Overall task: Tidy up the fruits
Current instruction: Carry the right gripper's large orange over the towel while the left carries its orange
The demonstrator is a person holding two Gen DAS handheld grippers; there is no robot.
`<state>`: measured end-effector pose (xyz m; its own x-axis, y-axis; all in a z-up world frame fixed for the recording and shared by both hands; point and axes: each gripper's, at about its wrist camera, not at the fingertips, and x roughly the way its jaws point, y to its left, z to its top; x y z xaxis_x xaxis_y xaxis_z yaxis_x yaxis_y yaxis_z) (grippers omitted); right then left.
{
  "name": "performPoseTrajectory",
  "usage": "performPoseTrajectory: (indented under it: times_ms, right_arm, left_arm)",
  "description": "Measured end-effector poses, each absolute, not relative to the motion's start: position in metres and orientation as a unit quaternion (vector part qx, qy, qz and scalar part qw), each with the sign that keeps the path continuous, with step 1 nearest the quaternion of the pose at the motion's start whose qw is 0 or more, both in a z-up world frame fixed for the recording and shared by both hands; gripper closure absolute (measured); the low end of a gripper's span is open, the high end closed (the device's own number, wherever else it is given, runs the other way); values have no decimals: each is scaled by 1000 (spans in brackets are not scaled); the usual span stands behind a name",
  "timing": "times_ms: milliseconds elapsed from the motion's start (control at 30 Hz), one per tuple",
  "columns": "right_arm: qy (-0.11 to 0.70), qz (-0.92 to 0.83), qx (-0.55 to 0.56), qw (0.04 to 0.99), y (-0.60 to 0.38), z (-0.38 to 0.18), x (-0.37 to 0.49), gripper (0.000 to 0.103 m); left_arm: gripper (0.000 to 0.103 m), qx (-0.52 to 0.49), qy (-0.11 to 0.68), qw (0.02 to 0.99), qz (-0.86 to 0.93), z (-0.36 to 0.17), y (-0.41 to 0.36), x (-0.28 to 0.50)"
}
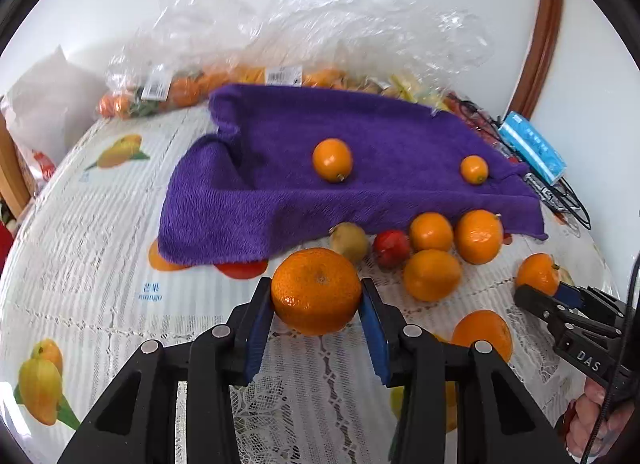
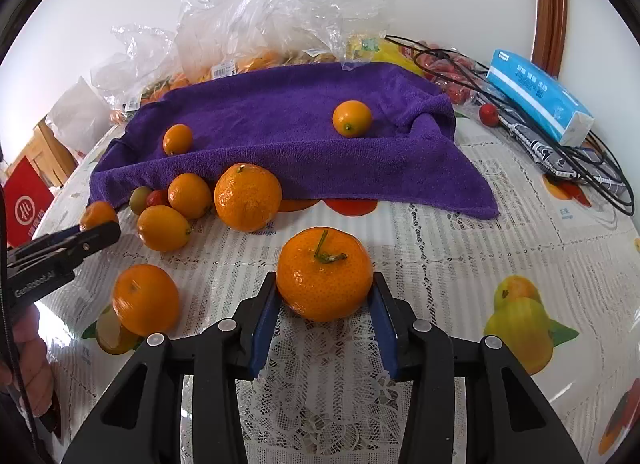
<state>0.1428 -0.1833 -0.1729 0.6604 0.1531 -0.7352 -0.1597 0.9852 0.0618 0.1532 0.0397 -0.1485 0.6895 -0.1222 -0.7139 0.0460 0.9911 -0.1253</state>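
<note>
My left gripper (image 1: 317, 296) is shut on a large mandarin (image 1: 316, 290). My right gripper (image 2: 325, 292) is shut on a mandarin with a green stem (image 2: 325, 274); the same gripper and fruit show at the right edge of the left wrist view (image 1: 538, 274). A purple towel (image 1: 320, 168) lies on the table with two small kumquats on it (image 1: 333, 160) (image 1: 474, 169). In front of the towel lies a cluster of several oranges (image 1: 478, 236), a small red fruit (image 1: 392, 248) and a greenish fruit (image 1: 349, 241). Another orange (image 1: 484, 334) lies near my right gripper.
Clear plastic bags of fruit (image 1: 192, 88) lie behind the towel against the wall. A blue tissue pack (image 2: 538, 96), black cables (image 2: 592, 168) and a small red fruit (image 2: 489, 115) are at the right. The table has a fruit-print lace cloth (image 2: 460, 272).
</note>
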Motion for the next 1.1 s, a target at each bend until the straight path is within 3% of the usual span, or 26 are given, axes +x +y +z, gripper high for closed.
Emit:
performPoseTrajectory:
  times_ms: [667,1100]
  right_arm:
    - [311,96,0,946,-176,-84,163,59]
    - [297,104,-3,949,-166,-75,220,59]
  left_arm:
    - [63,-93,339,935,-35,-75,47,182]
    - [63,-92,322,942,-14,-73,51,231]
